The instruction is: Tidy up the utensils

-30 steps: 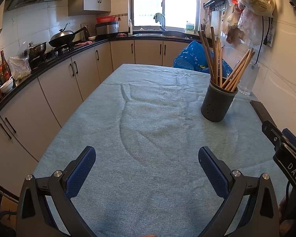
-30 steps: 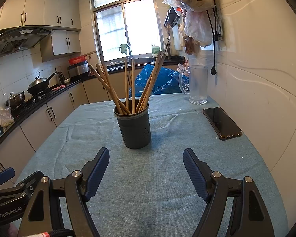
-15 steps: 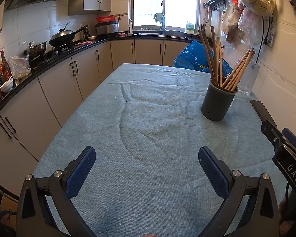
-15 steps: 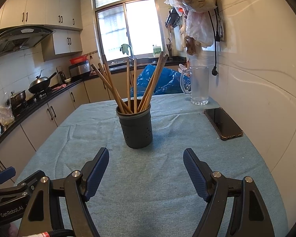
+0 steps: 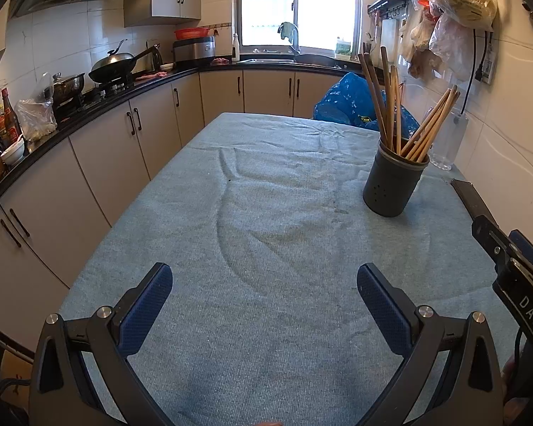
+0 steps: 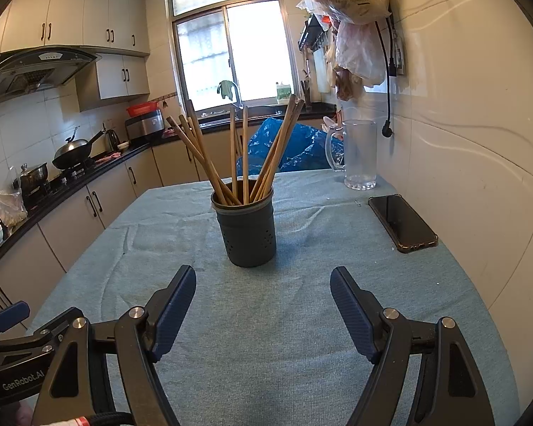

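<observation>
We look down a long table [image 5: 266,234] draped in a blue-grey cloth, set in a kitchen with cream cabinets [image 5: 99,163] along one side and a white tiled wall [image 6: 472,163] on the other. A blue plastic bag [image 6: 295,149] bulges beyond the table's far end.

On the cloth, toward the wall side, stands a dark grey holder [image 6: 245,230], upright and perforated near its base, with a sheaf of wooden chopsticks [image 6: 238,156] fanned out of its mouth, some leaning each way. A clear glass pitcher [image 6: 360,154] sits farther back near the wall, and a black phone [image 6: 401,222] lies flat between pitcher and table edge, apart from the holder.

We see our right gripper [image 6: 263,305] low over the cloth, aimed straight at the holder, its blue-padded fingers [image 6: 174,309] spread wide and empty, touching nothing; the holder stands just beyond the fingertips, in line with the gap.

Our left gripper [image 5: 264,303] hovers over bare cloth, well short of the holder [image 5: 394,186], which sits ahead and to its right. Its fingers [image 5: 145,309] are likewise released, spread wide, with only cloth between them. The right gripper's black body [image 5: 515,277] edges into that view at the right.
</observation>
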{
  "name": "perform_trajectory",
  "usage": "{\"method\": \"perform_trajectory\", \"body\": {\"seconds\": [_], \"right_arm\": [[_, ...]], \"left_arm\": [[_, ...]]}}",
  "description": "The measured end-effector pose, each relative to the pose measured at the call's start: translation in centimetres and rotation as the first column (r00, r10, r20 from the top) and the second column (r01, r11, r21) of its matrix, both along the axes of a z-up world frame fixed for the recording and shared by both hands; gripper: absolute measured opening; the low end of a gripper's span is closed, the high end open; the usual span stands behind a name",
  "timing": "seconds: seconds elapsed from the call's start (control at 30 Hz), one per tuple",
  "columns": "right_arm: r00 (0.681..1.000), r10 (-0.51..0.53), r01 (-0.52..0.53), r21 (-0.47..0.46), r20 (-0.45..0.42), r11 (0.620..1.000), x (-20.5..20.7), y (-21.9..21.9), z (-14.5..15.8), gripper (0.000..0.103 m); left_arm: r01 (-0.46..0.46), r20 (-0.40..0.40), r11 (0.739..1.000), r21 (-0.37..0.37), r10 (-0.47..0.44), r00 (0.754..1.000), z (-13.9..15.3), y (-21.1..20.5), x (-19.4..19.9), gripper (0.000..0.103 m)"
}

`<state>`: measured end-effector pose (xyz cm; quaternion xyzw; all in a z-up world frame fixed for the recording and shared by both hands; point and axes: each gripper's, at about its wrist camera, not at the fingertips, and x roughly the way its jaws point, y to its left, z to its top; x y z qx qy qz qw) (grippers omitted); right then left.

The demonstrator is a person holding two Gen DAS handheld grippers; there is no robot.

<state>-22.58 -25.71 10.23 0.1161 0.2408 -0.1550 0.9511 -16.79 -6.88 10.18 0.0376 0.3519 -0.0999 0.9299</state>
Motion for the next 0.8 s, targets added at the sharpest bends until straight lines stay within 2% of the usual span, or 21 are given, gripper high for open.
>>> {"method": "perform_trajectory", "body": {"seconds": [0.8], "right_arm": [[1.000,0.018,-0.018,0.006,-0.006,1.000,-0.04,0.34,-0.28,0.082]], "left_arm": [[0.005,-0.019,1.000,0.003,-0.005,1.000,-0.49,-0.30,-0.01,0.103]]}}
